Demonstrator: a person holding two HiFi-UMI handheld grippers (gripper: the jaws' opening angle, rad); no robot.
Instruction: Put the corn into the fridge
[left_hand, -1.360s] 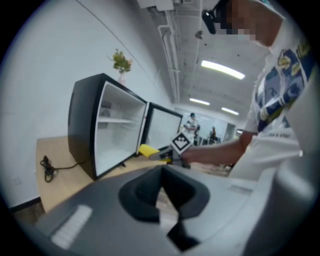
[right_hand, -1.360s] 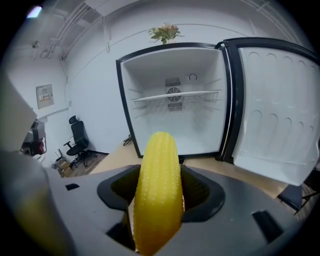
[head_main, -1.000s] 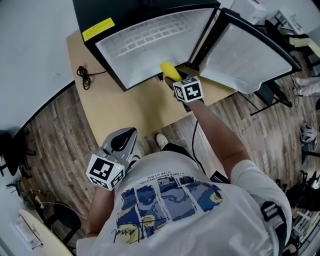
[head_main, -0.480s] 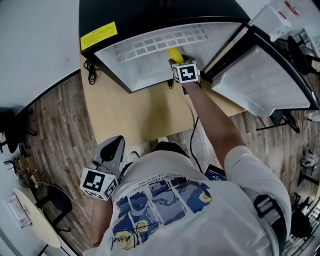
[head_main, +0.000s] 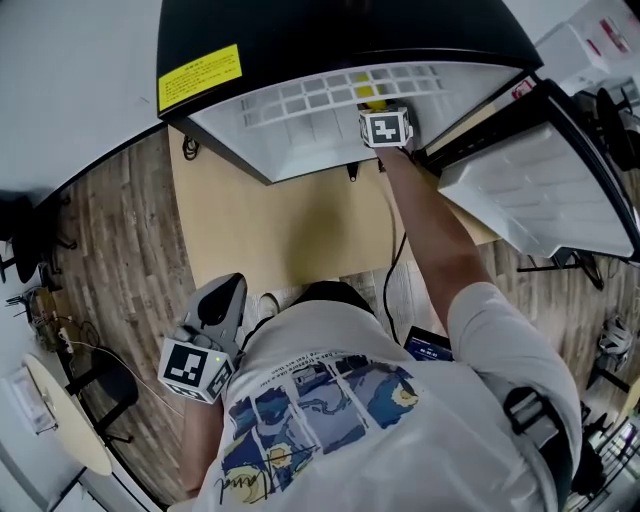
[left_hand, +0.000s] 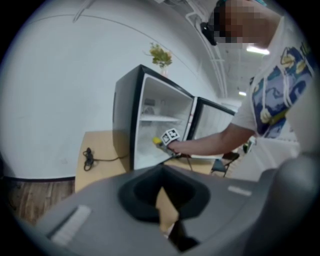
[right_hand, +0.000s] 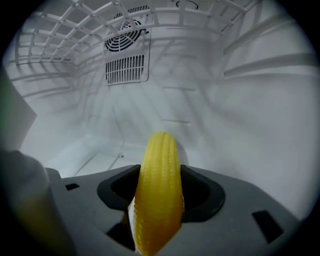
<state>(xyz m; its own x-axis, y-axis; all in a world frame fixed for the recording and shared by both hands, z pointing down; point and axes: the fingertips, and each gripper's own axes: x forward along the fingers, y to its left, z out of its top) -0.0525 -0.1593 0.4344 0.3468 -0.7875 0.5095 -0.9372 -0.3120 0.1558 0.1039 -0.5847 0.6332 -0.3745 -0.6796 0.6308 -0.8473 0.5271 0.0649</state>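
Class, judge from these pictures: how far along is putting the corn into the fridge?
Done: the fridge door stands open and the right gripper reaches inside the fridge. In hand: its fingers grip the corn, not yet set down. Left: lay it down, release, withdraw. The left gripper hangs idle.

Right tongs (right_hand: 159, 181) gripping, arm outstretched; left tongs (left_hand: 169, 227) closed.
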